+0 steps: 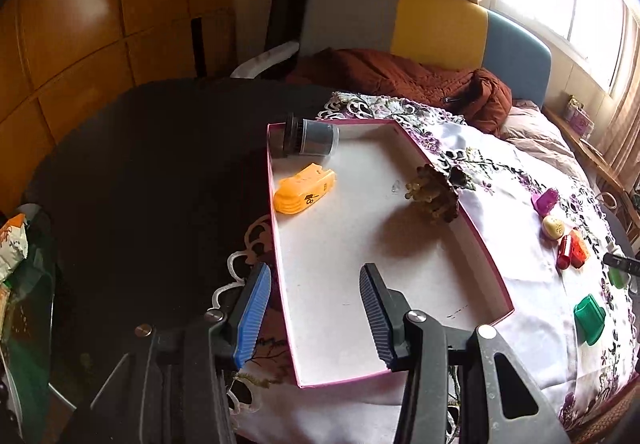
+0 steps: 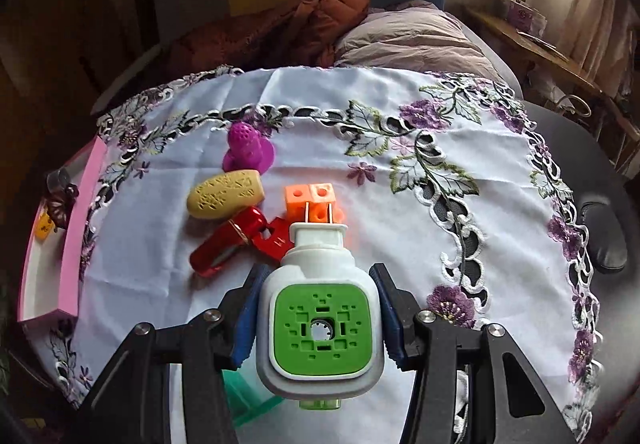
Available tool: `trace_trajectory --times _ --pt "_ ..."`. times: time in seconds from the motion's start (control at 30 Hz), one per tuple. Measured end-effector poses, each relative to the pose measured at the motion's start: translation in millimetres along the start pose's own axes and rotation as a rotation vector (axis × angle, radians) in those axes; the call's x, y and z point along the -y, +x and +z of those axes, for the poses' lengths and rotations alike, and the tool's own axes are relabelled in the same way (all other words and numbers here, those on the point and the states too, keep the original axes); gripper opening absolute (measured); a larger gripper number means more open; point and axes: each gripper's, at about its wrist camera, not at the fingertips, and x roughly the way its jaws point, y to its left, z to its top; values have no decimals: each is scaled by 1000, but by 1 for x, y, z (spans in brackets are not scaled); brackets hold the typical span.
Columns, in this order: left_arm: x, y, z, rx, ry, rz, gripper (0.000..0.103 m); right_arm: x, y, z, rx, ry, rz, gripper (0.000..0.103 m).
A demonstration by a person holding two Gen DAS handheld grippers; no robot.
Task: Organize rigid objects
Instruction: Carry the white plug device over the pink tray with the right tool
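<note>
White and green plastic is what grabs your eye: the right gripper (image 2: 318, 328) has its blue pads pressed on both sides of a chunky white plug-in gadget (image 2: 318, 308) with a green square face, two metal prongs sticking out of its top end, sitting low and centre in the right wrist view. So that one's clamped on it, no doubt.

Just above it in that frame, on the embroidered white tablecloth (image 2: 400, 203), there's a little cluster: an orange block piece (image 2: 310, 199), a red clip thing (image 2: 232, 244), a yellow oval piece (image 2: 226, 193) and a purple knobbly toy (image 2: 248, 149) further up.

The left gripper (image 1: 316, 312) is part open with nothing between its pads. It straddles the left wall of the pink-edged box lid (image 1: 460, 215), one pad outside the wall, the other over the white floor, bottom centre of the left wrist view. Can't tell if either pad touches the wall. Already in the box: an orange stapler-looking thing (image 1: 304, 191) near the left wall, a dark cylinder (image 1: 310, 137) lying on its side in the top corner, and a brownish cluster (image 1: 434, 195) against the right wall. A green piece (image 1: 590, 318) sits on the cloth at right.
</note>
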Motion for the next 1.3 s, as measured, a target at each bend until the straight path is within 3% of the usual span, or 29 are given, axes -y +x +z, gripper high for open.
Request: trace_trajectory --times 0.3,0.5,0.67,0.97,1.3 --pt "-7 -2 -2 4 -18 8 47 -105 -15 17 65 -172 164 52" --pt "-15 -3 -2 7 -36 18 47 -202 -9 12 31 -316 316 52" --pt "-24 -8 -1 23 -40 35 47 -278 7 4 -8 -418 395 52" --pt "-47 -10 -4 18 -86 61 47 -356 38 -5 -82 -481 414 52" --pt "-64 -8 -7 16 -125 83 47 -400 82 -1 -188 -370 389 52"
